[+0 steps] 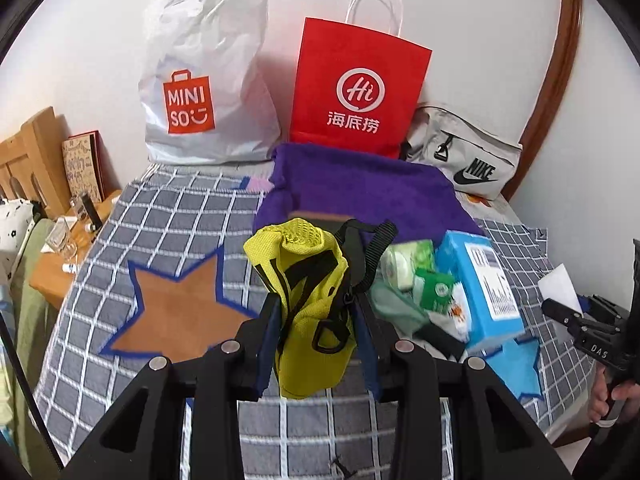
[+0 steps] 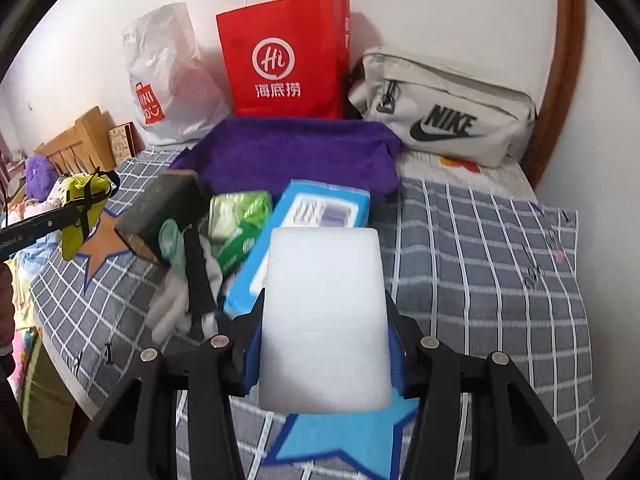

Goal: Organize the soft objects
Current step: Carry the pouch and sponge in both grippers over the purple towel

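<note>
Left gripper [image 1: 316,320] clamped on limp, light yellow pouch [image 1: 308,300], best held mid-body; right gripper [image 2: 324,320] clamped on squashy white sponge [image 2: 324,320], edges likely yielding.

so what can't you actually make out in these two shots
- Inside of the red paper bag and the Miniso bag: both views show only their fronts.
- Print on the blue box: blurred in both views.
- Ground under the white foam block: right wrist view, covered by the block.
- Green packets: labels too blurred to read.
</note>
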A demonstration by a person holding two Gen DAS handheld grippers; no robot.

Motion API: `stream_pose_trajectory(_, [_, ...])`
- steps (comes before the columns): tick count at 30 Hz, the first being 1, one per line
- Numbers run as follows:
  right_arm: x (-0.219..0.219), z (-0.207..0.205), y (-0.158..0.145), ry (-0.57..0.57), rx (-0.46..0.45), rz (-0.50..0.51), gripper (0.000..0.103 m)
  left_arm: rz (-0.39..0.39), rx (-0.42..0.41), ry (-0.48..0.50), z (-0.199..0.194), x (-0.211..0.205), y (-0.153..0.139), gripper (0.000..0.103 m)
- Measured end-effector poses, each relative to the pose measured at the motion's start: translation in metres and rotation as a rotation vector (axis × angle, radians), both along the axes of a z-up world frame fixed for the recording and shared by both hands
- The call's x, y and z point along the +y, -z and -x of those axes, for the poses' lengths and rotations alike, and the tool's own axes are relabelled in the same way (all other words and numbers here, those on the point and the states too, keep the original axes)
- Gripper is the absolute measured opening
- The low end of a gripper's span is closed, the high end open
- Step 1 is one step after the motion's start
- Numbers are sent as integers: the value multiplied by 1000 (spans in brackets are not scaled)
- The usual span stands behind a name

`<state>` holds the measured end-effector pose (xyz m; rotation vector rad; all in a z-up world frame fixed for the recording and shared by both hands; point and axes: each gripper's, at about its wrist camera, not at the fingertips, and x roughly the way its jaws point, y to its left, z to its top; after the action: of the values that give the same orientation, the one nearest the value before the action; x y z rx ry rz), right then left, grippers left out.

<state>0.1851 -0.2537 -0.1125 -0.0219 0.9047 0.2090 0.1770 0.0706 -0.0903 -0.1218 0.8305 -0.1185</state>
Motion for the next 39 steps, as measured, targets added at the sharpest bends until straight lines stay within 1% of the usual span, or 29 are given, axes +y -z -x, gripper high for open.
stream_pose_trajectory(5, [-1,-38,-4,5,-4,1,49,-15,14,-9,-36,3,0,34])
stream_pose_trajectory(10, [1,-75,-5,7,1,-9,49,-9,25,1,-75,2,1,34])
stream_pose_trajectory(14, [7,-108,0,4,3,-1,49,-5,33,10,-102,0,5,35])
stream_pose_trajectory(18, [12,-138,7,-6,24,2,49,9,74,23,-130,-2,13,35])
stream_pose_trajectory(21, [14,-159,13,-18,35,7,49,-1,93,31,-151,-5,19,35])
stream_pose_trajectory(27, [16,-202,35,-49,91,19,50,4,124,53,-196,-8,34,35])
stream_pose_trajectory(29, [18,-214,45,-63,112,26,50,16,141,61,-212,-9,40,35])
stream_pose_trajectory(31, [20,-225,54,-72,130,37,50,25,159,65,-227,-10,46,35])
stream_pose_trajectory(34, [22,-240,66,-81,154,48,50,46,155,87,-242,-11,46,35])
stream_pose_trajectory(37, [22,-252,75,-87,180,56,50,31,173,91,-262,-16,52,35])
stream_pose_trajectory(39, [23,-258,81,-89,191,63,50,37,188,99,-271,-20,57,35])
